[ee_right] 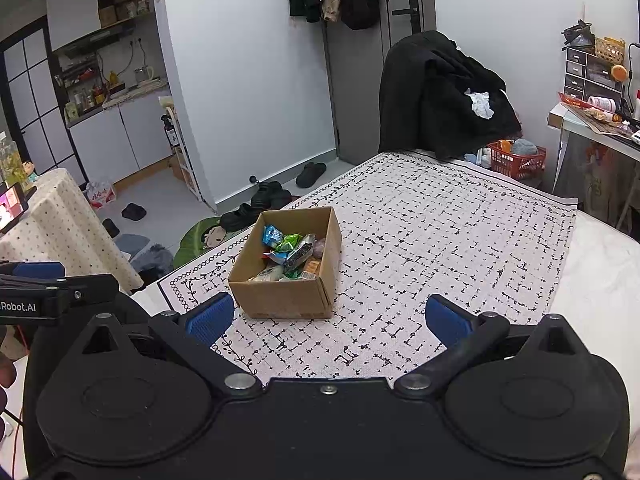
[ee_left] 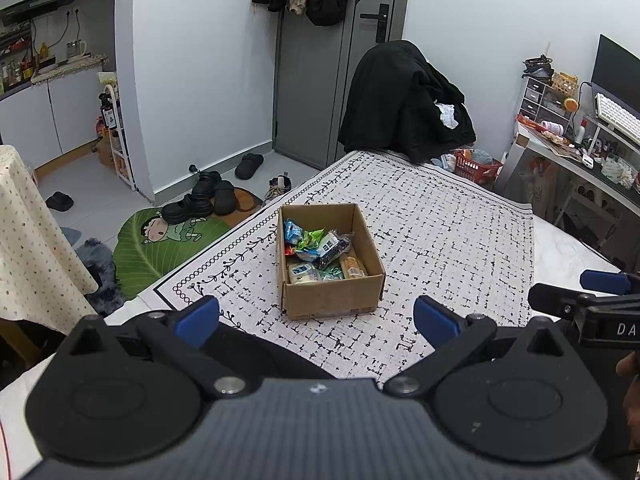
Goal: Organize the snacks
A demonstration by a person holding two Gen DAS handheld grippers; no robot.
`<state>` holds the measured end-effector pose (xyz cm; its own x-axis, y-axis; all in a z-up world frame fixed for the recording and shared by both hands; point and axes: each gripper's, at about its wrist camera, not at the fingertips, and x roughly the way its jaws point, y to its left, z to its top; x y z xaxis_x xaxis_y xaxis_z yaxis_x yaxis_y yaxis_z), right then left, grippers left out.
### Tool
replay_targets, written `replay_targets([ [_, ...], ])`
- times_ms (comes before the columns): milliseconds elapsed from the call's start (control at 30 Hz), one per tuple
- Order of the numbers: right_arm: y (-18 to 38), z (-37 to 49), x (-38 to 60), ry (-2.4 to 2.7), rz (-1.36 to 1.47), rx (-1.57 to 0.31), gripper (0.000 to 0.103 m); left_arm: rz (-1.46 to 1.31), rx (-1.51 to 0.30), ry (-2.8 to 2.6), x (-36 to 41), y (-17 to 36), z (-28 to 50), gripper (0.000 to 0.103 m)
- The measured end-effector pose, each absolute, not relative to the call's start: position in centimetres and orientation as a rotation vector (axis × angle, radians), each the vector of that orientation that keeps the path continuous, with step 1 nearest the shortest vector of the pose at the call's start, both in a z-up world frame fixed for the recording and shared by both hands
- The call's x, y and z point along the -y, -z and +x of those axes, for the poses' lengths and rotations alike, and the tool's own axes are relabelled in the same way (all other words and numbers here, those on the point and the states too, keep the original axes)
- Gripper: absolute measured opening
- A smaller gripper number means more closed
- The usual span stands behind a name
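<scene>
Nearest to the cameras, the left tool hangs with its blue pads wide apart and nothing between them. The right tool is the same: spread open, empty. Both hover above the near part of the white cloth with black broken-line pattern, which covers the flat surface, prob. a bed. Each tool also shows at the edge of the other's view, so they are close side by side.

Risk from here, in my judgement: the open brown cardboard box is light and sits free on soft cloth. If one tool pushes a wall while reaching in, the box can slide or tip, and the cloth can wrinkle w/ it. Also the packets are thin and slippery; a pinch on a corner may drop one outside.

A bit further, near the left border of the cloth, stands this box. Inside lies a loose heap of small wrapped snacks: blue, green, white, dark and orange packets, overlapping, not sorted. I see no snack outside the box on the cloth.
</scene>
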<state>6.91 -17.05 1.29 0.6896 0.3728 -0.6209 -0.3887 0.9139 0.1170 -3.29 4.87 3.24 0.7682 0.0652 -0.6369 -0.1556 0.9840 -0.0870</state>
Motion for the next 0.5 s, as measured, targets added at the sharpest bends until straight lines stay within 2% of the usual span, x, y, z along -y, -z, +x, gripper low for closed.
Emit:
replay_targets([
  [500, -1.15, 6.81, 16.92, -0.426, -0.023, -0.692, 0.103, -0.137, -0.69, -0.12, -4.85, -3.1, -3.21, 0.103],
])
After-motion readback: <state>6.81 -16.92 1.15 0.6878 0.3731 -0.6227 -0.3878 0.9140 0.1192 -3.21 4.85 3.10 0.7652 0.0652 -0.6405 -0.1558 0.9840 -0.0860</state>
